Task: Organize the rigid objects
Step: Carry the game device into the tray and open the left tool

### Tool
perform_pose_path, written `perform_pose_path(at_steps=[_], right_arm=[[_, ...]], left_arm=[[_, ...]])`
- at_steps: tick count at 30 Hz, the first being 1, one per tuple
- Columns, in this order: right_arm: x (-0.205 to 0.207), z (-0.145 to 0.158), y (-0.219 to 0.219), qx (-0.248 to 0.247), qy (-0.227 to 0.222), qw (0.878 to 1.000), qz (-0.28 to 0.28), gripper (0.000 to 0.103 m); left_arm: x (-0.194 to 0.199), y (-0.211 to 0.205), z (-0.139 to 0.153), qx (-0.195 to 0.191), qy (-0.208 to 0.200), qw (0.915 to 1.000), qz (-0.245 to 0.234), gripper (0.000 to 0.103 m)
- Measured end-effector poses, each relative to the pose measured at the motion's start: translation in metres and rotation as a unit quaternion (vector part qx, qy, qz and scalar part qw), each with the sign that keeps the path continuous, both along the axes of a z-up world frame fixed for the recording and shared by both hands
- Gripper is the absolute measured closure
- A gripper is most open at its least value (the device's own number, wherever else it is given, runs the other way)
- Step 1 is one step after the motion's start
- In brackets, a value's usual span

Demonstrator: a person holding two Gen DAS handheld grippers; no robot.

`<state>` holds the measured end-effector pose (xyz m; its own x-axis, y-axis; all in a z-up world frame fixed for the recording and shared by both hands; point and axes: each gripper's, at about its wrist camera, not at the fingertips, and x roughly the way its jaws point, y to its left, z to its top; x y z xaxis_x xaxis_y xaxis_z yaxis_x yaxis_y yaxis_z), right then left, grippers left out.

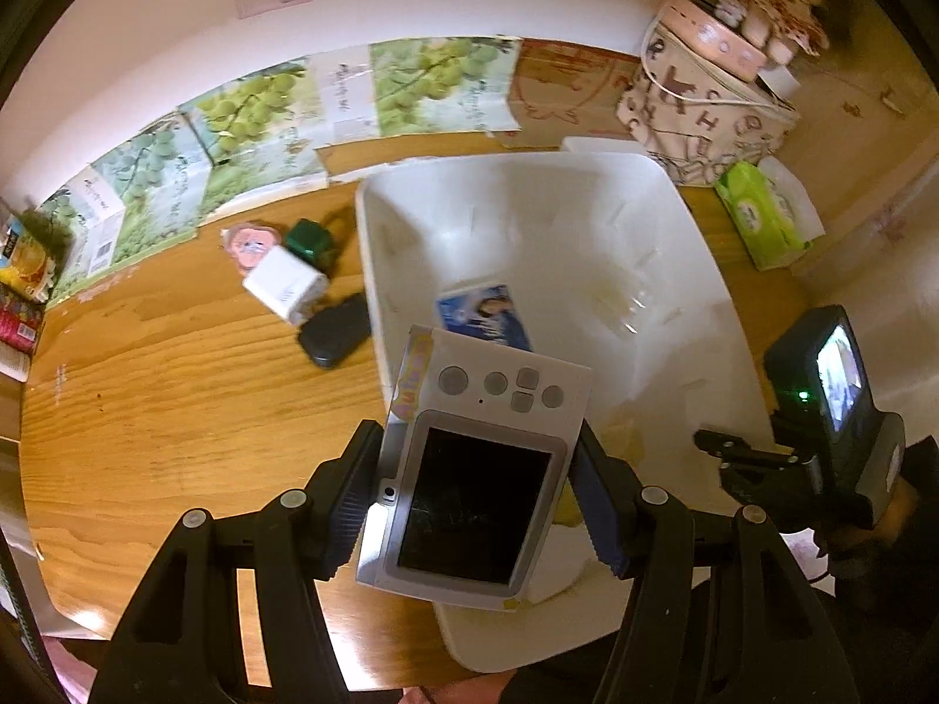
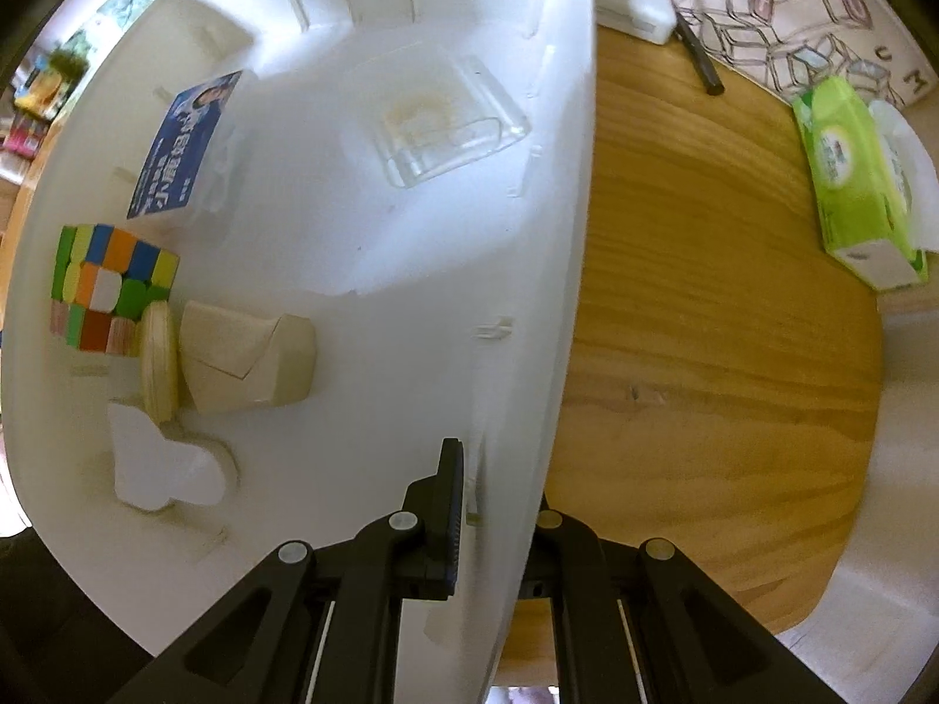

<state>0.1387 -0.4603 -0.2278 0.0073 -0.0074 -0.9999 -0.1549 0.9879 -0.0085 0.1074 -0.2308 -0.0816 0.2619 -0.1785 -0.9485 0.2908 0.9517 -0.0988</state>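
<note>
My left gripper (image 1: 478,490) is shut on a small white digital camera (image 1: 469,469) and holds it above the near part of a white plastic bin (image 1: 692,270). My right gripper (image 2: 499,504) is shut on the bin's right wall (image 2: 546,234), one finger inside and one outside. Inside the bin lie a blue card box (image 2: 185,144), a clear plastic case (image 2: 446,117), a colourful puzzle cube (image 2: 108,287), wooden blocks (image 2: 240,358) and a white piece (image 2: 161,463). On the table left of the bin sit a white charger (image 1: 284,287), a green cube (image 1: 311,240), a pink round item (image 1: 249,243) and a black case (image 1: 334,331).
The wooden table (image 1: 176,410) holds grape-print boxes (image 1: 246,135) along the back wall, a patterned bag (image 1: 698,105) at the back right and a green tissue pack (image 2: 857,188) right of the bin. A black pen (image 2: 698,58) and a white box (image 2: 634,6) lie behind the bin.
</note>
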Motion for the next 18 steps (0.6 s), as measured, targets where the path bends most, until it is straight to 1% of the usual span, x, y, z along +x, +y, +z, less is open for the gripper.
perform_pose_path(at_steps=[9,15,17,18], right_arm=[[-0.005,-0.002,0.01,0.003,-0.001,0.999,0.05,0.094],[-0.008,-0.004,0.015,0.01,0.0,0.998,0.066,0.093],[-0.009,-0.006,0.016,0.012,0.0,0.998,0.068,0.093],[-0.009,-0.006,0.016,0.012,0.0,0.997,0.07,0.093]], left_arm=[[-0.013,-0.04,-0.009,-0.008,0.012,0.9997,-0.02,0.037],[-0.017,-0.055,-0.015,-0.005,0.018,0.9996,-0.022,0.037],[-0.017,-0.056,-0.012,-0.015,0.013,0.9996,-0.022,0.036],[-0.017,-0.057,-0.01,-0.021,0.008,0.9995,-0.023,0.032]])
